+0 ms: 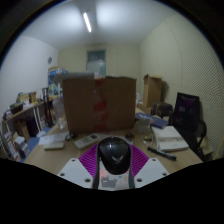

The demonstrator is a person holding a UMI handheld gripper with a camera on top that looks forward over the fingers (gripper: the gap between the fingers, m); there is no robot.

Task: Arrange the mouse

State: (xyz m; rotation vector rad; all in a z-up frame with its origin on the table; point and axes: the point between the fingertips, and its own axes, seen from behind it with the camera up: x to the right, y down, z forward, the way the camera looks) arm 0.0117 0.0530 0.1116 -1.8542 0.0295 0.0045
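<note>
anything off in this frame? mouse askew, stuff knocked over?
Nothing stands out. The black computer mouse sits straight between the gripper fingers, lined up with them, not tilted. Whether the purple pads touch it is unclear. The large brown cardboard box beyond stands upright on the wooden table.

Hand-held gripper (113, 172) showed as two fingers at the bottom of the gripper view. Each finger had a pale, whitish-grey outer shell with blocky, angled edges, the left tip near (78, 172) and the right near (150, 172). Inner faces carried magenta pads (91, 158) with fine ribbed lines running along them, forming a V shape that widened toward the camera. Plastic looked matte. No cables, screws or markings could be made out. No hand, skin or sleeve was visible.
</note>
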